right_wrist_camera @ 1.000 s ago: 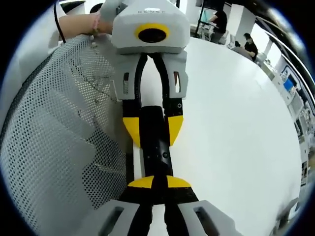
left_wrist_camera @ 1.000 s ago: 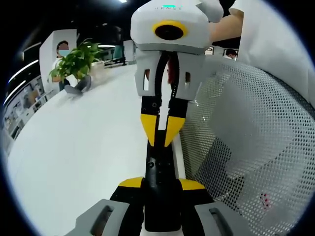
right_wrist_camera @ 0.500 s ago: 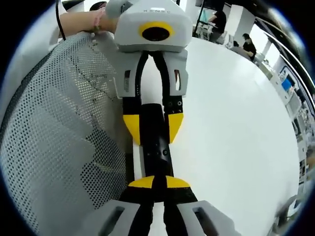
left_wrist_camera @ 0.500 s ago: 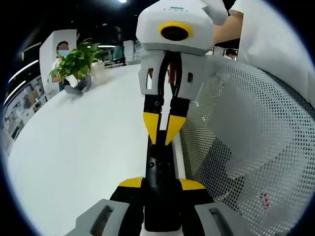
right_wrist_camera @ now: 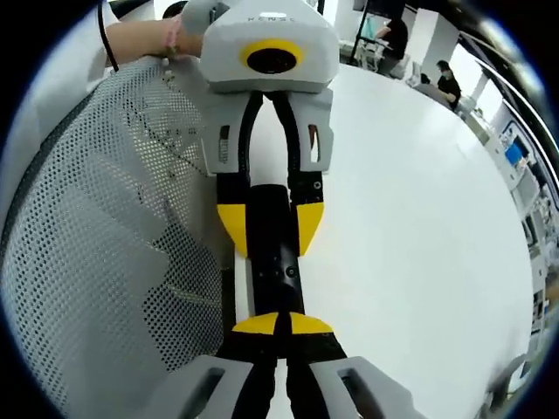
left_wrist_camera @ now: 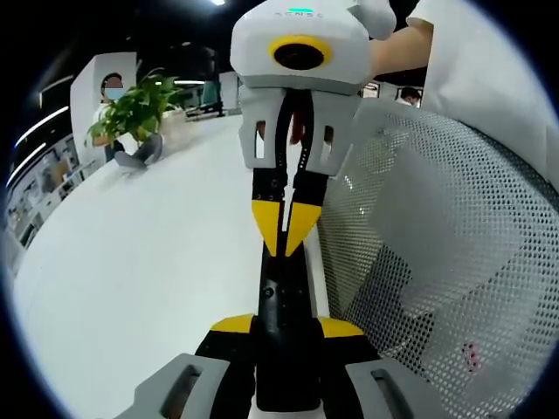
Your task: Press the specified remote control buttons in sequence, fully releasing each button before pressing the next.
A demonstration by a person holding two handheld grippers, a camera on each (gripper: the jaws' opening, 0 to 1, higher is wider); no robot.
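The remote control [left_wrist_camera: 281,301] lies on the table [left_wrist_camera: 131,288], its one end between the jaws of the left tool [left_wrist_camera: 281,325], with the right tool [left_wrist_camera: 286,229] facing from the far end, tips closed and touching the remote's top. A mesh basket [left_wrist_camera: 437,262] stands just beside the remote. A potted plant [left_wrist_camera: 135,109] sits at the table's far edge, behind both tools.

In the right gripper view the remote control [right_wrist_camera: 269,253] runs between the right tool [right_wrist_camera: 281,325] and the left tool [right_wrist_camera: 269,229], with the mesh basket [right_wrist_camera: 96,253] to its left and the bare table [right_wrist_camera: 410,244] to its right.

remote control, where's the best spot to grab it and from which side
Grip the slim black bar-shaped remote control across its narrow width near one end, coming in along its length, as the left claw does. It is long and thin, so the side edges suit the jaws and the button face stays free for the right claw.
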